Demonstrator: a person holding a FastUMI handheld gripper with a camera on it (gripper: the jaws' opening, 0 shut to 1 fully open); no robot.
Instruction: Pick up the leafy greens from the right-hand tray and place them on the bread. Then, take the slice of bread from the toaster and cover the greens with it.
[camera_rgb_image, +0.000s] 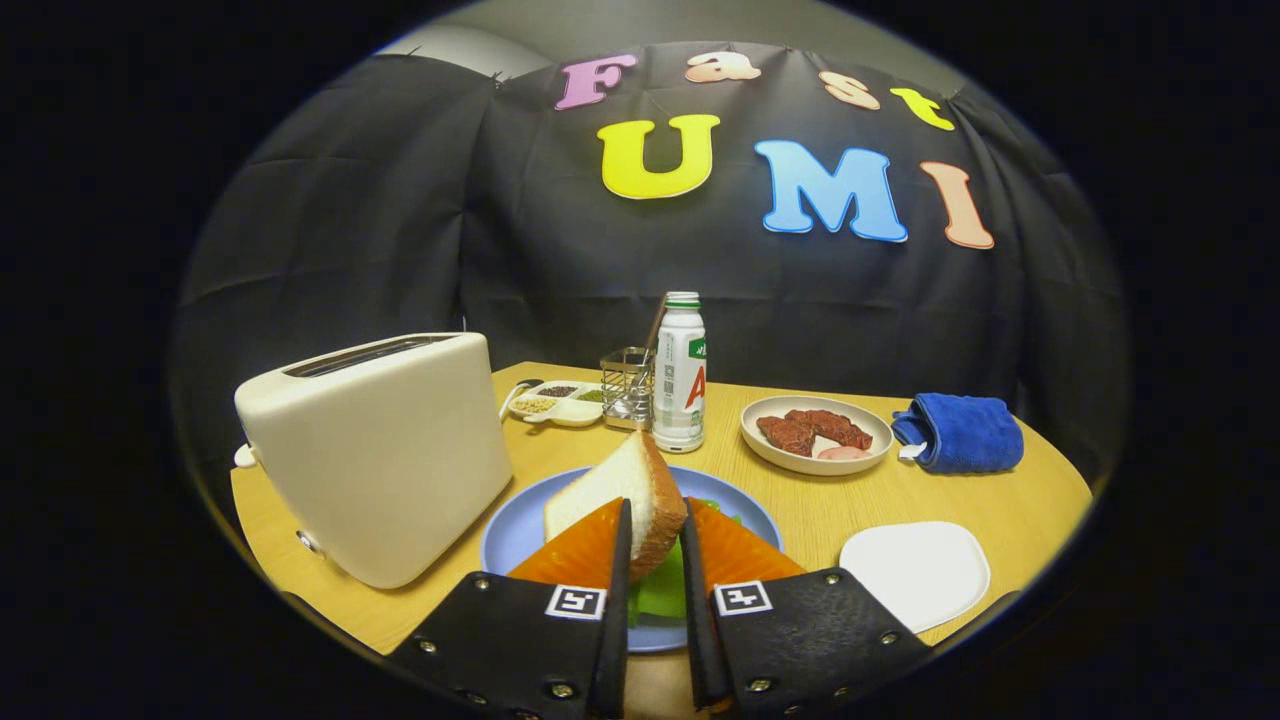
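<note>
My gripper (655, 525) is shut on a slice of bread (625, 495), held on edge between both fingers with its crust turned to the right. Below it lies a blue plate (520, 535) with leafy greens (665, 590) showing under the slice, between the fingers. What lies under the greens is hidden. The cream toaster (385, 450) stands to the left of the plate, its top slots looking empty. An empty white tray (915, 570) lies to the right of the plate.
Beyond the plate stand a white bottle (680, 375), a wire holder (627, 385) and a divided dish of seeds (557, 400). A plate of meat slices (815, 432) and a folded blue cloth (960, 432) lie at the back right on the wooden table (1000, 500).
</note>
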